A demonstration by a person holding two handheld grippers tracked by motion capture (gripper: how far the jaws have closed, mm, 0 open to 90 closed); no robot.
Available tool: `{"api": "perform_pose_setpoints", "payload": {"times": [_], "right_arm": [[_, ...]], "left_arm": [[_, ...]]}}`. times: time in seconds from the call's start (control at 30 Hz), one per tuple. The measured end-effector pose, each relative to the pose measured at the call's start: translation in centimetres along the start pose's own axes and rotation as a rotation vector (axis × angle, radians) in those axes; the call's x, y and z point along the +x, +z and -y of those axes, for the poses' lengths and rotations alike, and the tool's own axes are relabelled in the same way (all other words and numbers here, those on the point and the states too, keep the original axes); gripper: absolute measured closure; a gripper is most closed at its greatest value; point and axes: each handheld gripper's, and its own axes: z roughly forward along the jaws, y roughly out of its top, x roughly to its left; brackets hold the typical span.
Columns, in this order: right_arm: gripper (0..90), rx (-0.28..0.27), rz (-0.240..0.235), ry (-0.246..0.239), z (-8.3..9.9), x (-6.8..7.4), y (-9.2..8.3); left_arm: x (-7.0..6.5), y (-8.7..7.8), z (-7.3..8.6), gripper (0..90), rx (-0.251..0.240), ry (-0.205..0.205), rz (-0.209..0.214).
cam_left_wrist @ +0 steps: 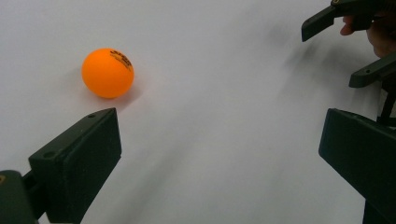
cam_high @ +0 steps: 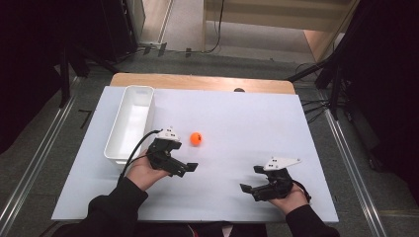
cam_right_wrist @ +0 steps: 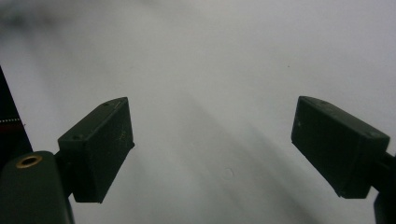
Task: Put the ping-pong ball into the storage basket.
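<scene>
High view: an orange ball (cam_high: 196, 138) lies on the white table (cam_high: 237, 113), just right of the left claw (cam_high: 181, 159) and apart from it. A white bin (cam_high: 129, 123) stands beside that claw, along the table's left side. The right claw (cam_high: 253, 179) rests low near the front edge, well apart from the ball.

Left gripper view: the jaws stand wide open with nothing between them. The ball (cam_left_wrist: 108, 73) sits ahead, beyond the left jaw and off the centre line, not touched. The right claw (cam_left_wrist: 348, 46) shows in the far corner.

Right gripper view: the right claw (cam_right_wrist: 212, 144) gapes wide over bare table and holds nothing.

My reading is that the ball is the thing to pick up, likely for the bin, and the reach is in hand. Next, the left claw needs to swing toward the ball, bracket it squarely, then close gently, since a round ball may roll off.
</scene>
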Motion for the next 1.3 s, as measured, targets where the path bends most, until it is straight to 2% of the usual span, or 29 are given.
{"api": "perform_pose_setpoints", "payload": {"times": [0.33, 0.63, 1.2, 1.3], "right_arm": [[11.4, -0.001, -0.002, -0.002, 0.0, 0.0, 0.0], [11.4, 0.001, -0.001, -0.002, 0.0, 0.0, 0.0], [11.4, 0.003, -0.007, 0.002, 0.0, 0.1, 0.1], [11.4, 0.003, -0.006, 0.001, 0.0, 0.0, 0.1]], "left_arm": [[0.6, 0.0, -1.1, 0.0, -0.004, -0.009, -0.033], [1.0, 0.2, -1.9, 0.0, -0.001, -0.015, -0.042], [1.9, 1.3, -3.8, 0.0, 0.004, -0.01, -0.069], [2.1, 1.6, -4.0, 0.0, -0.003, -0.021, -0.073]]}}
